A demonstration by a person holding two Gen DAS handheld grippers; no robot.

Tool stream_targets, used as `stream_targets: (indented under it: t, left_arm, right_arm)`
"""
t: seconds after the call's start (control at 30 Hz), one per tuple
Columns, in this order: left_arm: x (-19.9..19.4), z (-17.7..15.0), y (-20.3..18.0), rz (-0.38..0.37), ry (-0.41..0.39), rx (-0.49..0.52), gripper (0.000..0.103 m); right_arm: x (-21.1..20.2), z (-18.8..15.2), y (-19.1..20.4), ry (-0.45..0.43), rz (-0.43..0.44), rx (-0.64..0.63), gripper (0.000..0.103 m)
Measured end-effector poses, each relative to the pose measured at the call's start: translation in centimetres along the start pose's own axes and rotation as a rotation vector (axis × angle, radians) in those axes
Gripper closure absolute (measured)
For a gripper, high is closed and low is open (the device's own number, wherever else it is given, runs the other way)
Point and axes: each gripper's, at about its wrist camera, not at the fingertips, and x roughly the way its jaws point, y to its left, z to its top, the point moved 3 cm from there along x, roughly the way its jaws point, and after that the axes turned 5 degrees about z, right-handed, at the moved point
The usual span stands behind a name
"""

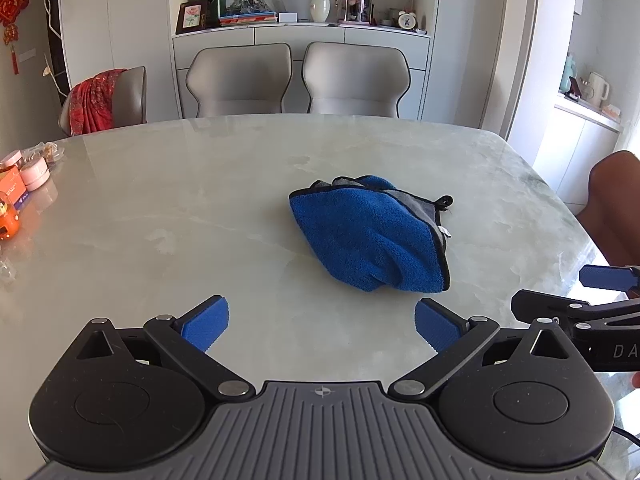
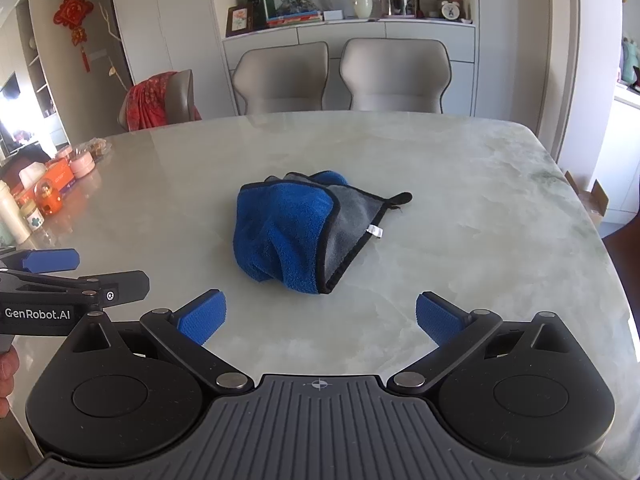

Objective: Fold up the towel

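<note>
A crumpled blue towel (image 1: 368, 236) with a grey underside and black trim lies bunched on the marble table (image 1: 180, 216). In the right wrist view the towel (image 2: 288, 236) shows a grey flap, a white tag and a black loop at its right corner. My left gripper (image 1: 322, 326) is open and empty, hovering above the table just short of the towel. My right gripper (image 2: 320, 320) is open and empty, also just short of the towel. Each gripper shows at the other view's edge: the right one (image 1: 576, 300), the left one (image 2: 72, 280).
Two grey chairs (image 1: 296, 80) stand at the table's far side, a third with a red cloth (image 1: 100, 100) at the far left. Jars, boxes and an orange toy (image 2: 44, 196) crowd the table's left edge. A sideboard with a vase (image 1: 320, 0) stands behind.
</note>
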Motion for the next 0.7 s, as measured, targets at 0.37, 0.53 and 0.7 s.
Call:
stream_targets:
  t: [0.37,0.53,0.7]
  left_arm:
    - [0.00,0.06,0.13,-0.001,0.024,-0.017,0.001]
    - [0.07,-0.25,0.65,-0.005,0.017,-0.019,0.001]
    - [0.27,-0.24,0.55,-0.001,0.016,-0.020,0.001]
  right_arm:
    - [0.56,-0.12,-0.21,0.009,0.007,-0.005,0.000]
    - [0.36,-0.18,0.20,0.019,0.003,-0.013,0.000]
    - [0.49,-0.17,0.19,0.021,0.001,-0.013,0.000]
